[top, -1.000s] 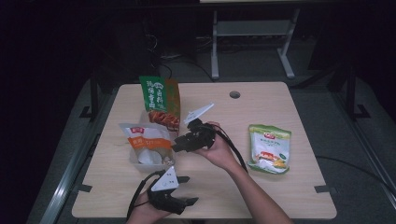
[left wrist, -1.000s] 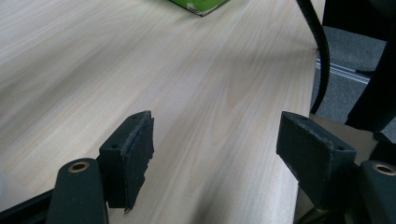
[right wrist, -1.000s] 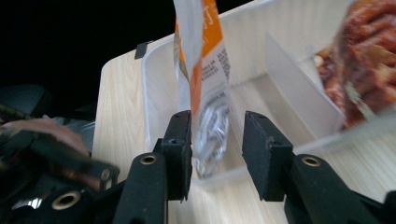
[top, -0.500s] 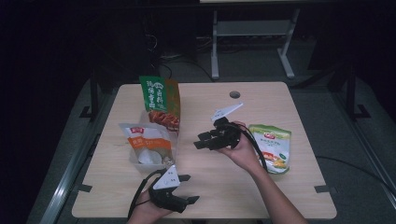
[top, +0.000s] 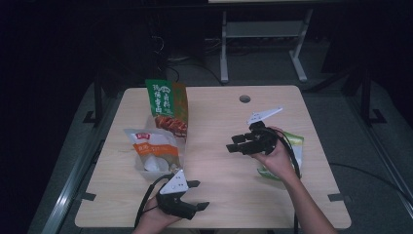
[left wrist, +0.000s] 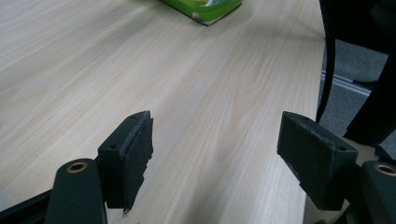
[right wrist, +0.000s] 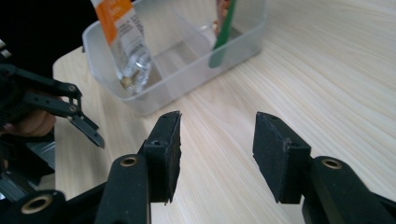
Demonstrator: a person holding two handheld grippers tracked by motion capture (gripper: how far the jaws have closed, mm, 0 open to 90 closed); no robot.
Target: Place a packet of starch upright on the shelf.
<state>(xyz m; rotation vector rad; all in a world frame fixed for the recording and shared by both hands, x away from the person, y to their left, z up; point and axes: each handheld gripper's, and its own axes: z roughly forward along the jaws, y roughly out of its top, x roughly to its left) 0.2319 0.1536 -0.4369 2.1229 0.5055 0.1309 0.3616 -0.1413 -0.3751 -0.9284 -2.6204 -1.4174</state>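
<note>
A clear plastic tub (top: 142, 171) at the table's left holds a white-and-orange pouch (top: 153, 148) and a tall green-and-orange snack bag (top: 167, 105), both upright. In the right gripper view the tub (right wrist: 187, 70), the pouch (right wrist: 122, 39) and the green bag (right wrist: 223, 32) lie ahead. My right gripper (top: 233, 143) hovers over mid-table, pointing left at the tub. Its jaws (right wrist: 215, 154) have just been opening, with nothing between them. A green-and-white bag (top: 293, 146) lies under that hand. My left gripper (top: 198, 195) rests open and empty near the front edge, its jaws (left wrist: 215, 154) wide over bare wood.
The wooden table (top: 219, 175) has a cable hole (top: 244, 98) at the back. A metal stand (top: 263, 39) sits on the dark floor behind. The left gripper (right wrist: 70, 112) appears farther off in the right gripper view. The green-and-white bag (left wrist: 205, 7) edges into the left gripper view.
My right hand has drawn away from the tub to the right, ending over the green-and-white bag, and its jaws stand wider. The left gripper has stayed put.
</note>
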